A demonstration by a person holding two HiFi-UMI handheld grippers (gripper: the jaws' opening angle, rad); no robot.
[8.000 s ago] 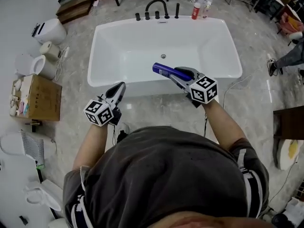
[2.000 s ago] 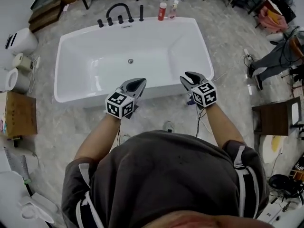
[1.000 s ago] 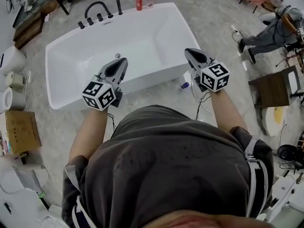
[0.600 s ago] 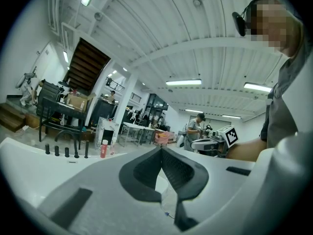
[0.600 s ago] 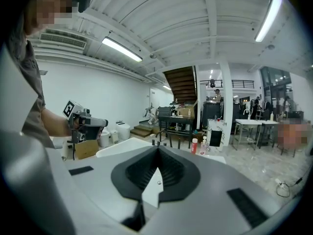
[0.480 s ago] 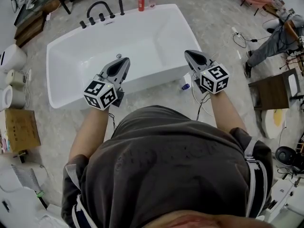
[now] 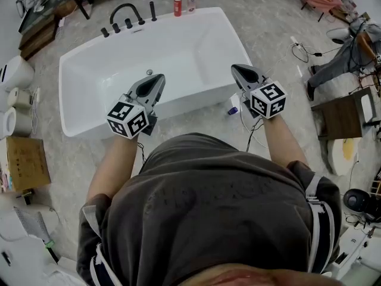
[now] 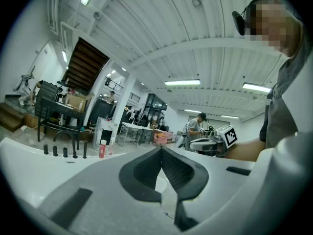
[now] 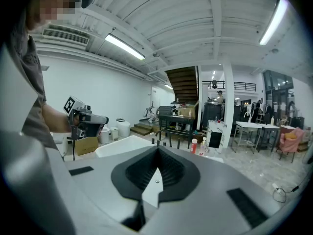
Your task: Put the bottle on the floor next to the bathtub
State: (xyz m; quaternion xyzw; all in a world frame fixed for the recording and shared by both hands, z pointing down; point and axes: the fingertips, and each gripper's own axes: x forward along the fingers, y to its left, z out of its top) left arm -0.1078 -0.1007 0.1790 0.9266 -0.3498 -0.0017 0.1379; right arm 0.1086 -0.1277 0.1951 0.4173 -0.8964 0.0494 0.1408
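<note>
The blue bottle (image 7: 233, 108) stands on the floor against the white bathtub's (image 7: 89, 124) near right corner, partly hidden behind my right gripper (image 7: 236, 69). That gripper hovers above it, shut and empty; in the right gripper view its jaws (image 9: 157, 150) meet with nothing between them. My left gripper (image 7: 158, 79) hangs over the tub's near rim, shut and empty as well (image 8: 160, 150). Each gripper shows in the other's view, held level.
A black faucet set (image 7: 122, 14) and two small bottles (image 7: 177, 5) stand at the tub's far rim. Toilets (image 7: 13, 73) and a cardboard box (image 7: 24, 162) are at the left. A wooden stool (image 7: 342, 115), cables (image 7: 300, 46) and a person (image 7: 351, 43) are at the right.
Eight seconds ago my right gripper held the blue bottle over the tub; now the bottle is on the floor and the gripper is empty. Over the last second both grippers stayed put.
</note>
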